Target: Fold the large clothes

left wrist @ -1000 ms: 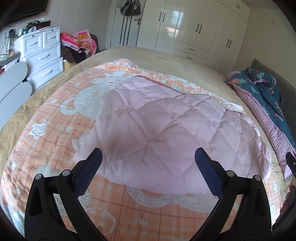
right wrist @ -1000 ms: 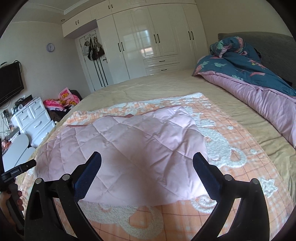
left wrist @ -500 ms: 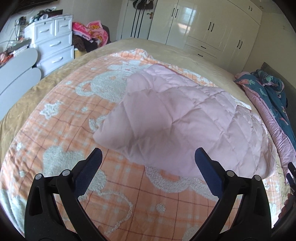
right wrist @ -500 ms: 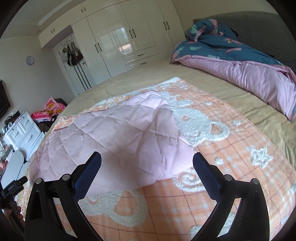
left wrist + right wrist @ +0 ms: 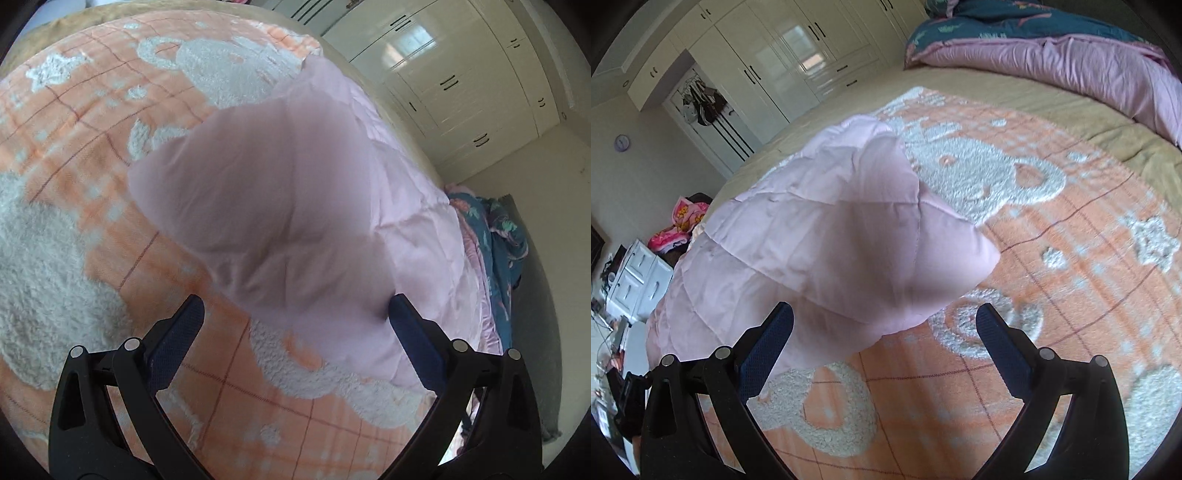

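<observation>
A pale pink quilted garment [image 5: 295,206] lies spread on an orange-and-white fleece blanket [image 5: 74,221]. In the left wrist view its near left corner bulges just ahead of my left gripper [image 5: 295,314], which stands open with the cloth edge between its fingertips but unclamped. The right wrist view shows the garment's [image 5: 831,240] near right corner pointing toward the blanket [image 5: 1071,295]. My right gripper [image 5: 884,314] is open too, its left finger [image 5: 764,347] under the garment's hem.
A teal and pink duvet [image 5: 1052,48] is heaped at the head of the bed. White wardrobes [image 5: 783,66] line the far wall. A white drawer unit [image 5: 639,273] stands at the left beside the bed.
Both grippers have dropped and closed in on the garment's near corners. The left view has tilted and swung right. Both stay open.
</observation>
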Motion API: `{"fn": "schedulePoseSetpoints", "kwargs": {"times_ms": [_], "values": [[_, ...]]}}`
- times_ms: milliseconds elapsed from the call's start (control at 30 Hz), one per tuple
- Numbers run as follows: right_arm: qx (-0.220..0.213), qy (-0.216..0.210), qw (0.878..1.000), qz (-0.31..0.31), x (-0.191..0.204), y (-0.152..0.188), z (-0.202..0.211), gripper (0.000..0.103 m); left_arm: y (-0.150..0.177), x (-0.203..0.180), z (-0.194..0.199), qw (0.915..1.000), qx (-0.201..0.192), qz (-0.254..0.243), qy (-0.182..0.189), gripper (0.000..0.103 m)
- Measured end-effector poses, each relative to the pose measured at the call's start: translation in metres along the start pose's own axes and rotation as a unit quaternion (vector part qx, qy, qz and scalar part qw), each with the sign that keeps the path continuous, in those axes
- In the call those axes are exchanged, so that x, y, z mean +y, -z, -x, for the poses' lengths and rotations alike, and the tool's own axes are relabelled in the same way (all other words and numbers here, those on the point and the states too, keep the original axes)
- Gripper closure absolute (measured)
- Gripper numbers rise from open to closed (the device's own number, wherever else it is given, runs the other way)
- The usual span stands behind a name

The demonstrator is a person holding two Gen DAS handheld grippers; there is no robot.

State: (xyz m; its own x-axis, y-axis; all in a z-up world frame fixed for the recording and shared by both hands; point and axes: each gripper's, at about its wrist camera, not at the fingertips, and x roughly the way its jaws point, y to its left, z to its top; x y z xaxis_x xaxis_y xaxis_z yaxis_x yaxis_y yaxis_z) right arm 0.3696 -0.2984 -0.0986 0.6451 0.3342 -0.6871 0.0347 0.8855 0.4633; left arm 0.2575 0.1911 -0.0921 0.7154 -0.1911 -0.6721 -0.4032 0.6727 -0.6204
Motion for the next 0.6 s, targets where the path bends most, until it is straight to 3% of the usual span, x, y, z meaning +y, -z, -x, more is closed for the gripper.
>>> {"fn": "schedulePoseSetpoints", "kwargs": {"times_ms": [600], "values": [[0.032, -0.043, 0.997, -0.052, -0.003, -0.013, -0.04, 0.004, -0.022, -0.004, -0.028, 0.9999, -0.01, 0.004, -0.013, 0.008]]}}
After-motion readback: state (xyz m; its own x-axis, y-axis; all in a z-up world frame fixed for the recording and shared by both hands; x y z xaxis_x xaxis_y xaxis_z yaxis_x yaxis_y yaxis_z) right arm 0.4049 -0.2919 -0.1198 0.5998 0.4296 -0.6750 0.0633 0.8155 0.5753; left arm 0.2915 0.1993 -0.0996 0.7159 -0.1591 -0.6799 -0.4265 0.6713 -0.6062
